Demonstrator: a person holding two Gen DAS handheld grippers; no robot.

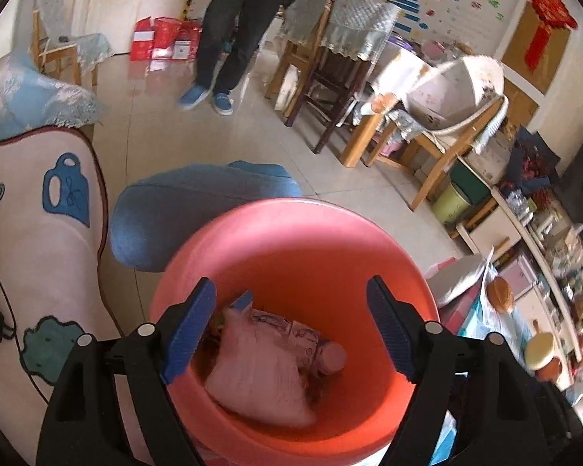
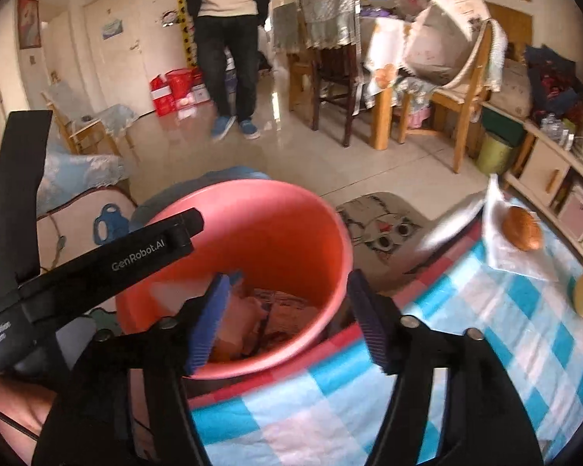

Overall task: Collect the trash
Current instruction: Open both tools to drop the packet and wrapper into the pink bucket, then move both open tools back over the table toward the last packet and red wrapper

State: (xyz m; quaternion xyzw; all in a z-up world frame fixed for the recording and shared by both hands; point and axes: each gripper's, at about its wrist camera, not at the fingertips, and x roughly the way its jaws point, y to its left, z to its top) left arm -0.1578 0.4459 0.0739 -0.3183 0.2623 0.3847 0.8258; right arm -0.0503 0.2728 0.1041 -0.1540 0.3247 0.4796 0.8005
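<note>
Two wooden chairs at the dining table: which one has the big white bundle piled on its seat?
The light wooden chair, rightmost of the two. The white bundle sits on its seat against the backrest. The dark wooden chair to its left only has a lace cover draped over its back.

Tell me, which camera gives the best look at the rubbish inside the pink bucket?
The left wrist view. It looks almost straight down into the pink bucket, so the crumpled white bag shows clearly. In the right wrist view the bucket is seen at a slant, and the bag is partly hidden behind a finger.
</note>
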